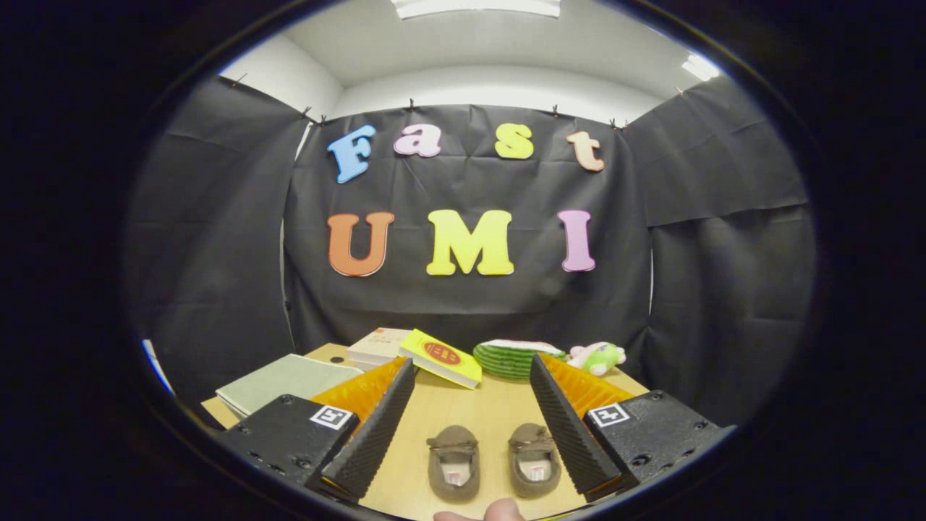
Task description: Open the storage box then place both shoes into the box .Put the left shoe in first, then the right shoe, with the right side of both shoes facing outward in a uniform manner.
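The gripper hangs above the wooden table with its two fingers spread wide and nothing between the pads. Down in the gap between them sit two small brown shoes side by side, the left-hand shoe and the right-hand shoe, their toes pointing away toward the far wall and both resting flat on the tabletop. A fingertip of a person shows just below the shoes. Beyond the fingers lies a yellow book with a pale book behind it, a grey-green folder off to one side, a green striped object, perhaps a cushion, and a small pink and green plush toy.
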The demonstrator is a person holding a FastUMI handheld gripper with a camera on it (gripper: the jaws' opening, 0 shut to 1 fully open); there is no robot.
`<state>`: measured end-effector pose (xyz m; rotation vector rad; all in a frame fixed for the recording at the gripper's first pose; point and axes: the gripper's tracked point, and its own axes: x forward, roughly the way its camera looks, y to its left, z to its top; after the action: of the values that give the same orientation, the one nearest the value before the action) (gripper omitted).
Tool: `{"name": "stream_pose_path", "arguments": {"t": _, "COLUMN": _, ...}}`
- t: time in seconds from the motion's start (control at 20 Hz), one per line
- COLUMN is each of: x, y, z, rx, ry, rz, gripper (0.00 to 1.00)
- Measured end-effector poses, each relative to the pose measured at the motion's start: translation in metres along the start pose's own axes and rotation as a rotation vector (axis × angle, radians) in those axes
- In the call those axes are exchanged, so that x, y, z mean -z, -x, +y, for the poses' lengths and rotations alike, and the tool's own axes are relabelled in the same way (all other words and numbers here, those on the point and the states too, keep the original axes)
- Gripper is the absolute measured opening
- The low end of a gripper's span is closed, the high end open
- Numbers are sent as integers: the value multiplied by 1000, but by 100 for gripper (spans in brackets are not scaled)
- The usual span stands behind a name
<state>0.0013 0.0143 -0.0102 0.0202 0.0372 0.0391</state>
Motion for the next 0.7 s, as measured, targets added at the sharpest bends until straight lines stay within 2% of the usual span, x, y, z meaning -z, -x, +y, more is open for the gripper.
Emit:
{"name": "stream_pose_path", "arguments": {"t": 0.45, "x": 11, "y": -6, "z": 12, "rx": -44, "ry": -36, "rz": 56, "gripper": 100}}
{"name": "stream_pose_path", "arguments": {"t": 0.7, "x": 20, "y": -9, "z": 33, "rx": -114, "ry": -41, "rz": 91, "gripper": 100}}
